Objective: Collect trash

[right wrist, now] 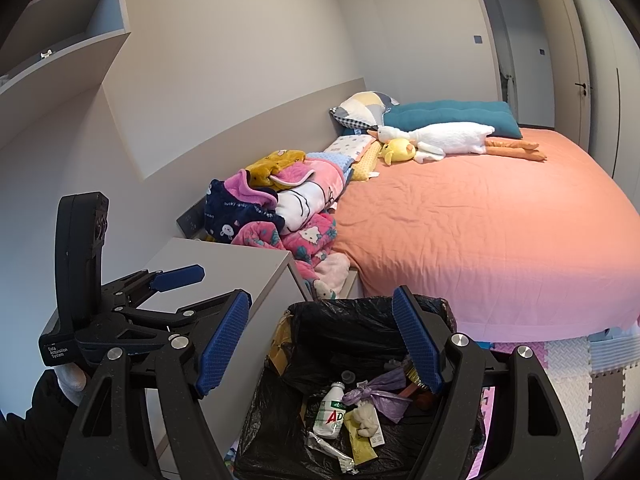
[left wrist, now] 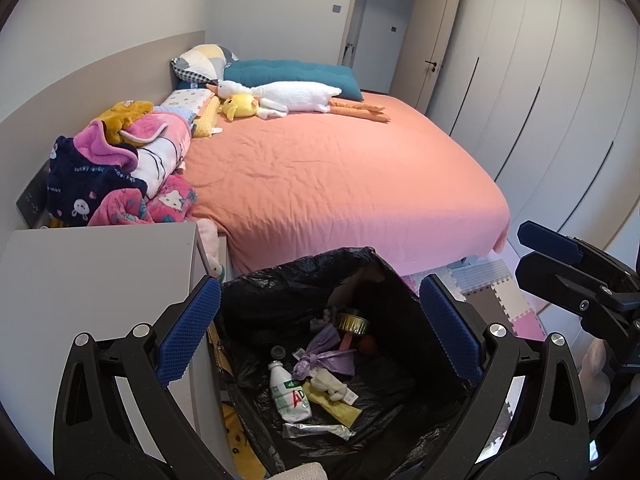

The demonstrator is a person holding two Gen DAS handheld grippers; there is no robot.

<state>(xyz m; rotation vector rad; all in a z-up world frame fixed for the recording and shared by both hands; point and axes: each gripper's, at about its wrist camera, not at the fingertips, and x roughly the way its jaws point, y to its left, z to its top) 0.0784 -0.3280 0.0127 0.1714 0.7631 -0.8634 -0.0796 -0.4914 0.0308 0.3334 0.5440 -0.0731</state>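
Both claws gape, empty, over trash bin [left wrist: 304, 280] — left claw [left wrist: 320, 328], right claw [right wrist: 322, 340]; wall shelves [right wrist: 60, 40] in right view only.

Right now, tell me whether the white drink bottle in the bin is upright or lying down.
Lying down. The white bottle rests on its side on the black liner, cap end toward the bed, among other trash.

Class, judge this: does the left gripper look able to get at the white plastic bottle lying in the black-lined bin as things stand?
Probably yes. The left gripper hangs over the black-lined bin with jaws open and empty, and the white plastic bottle lies uncovered on top.
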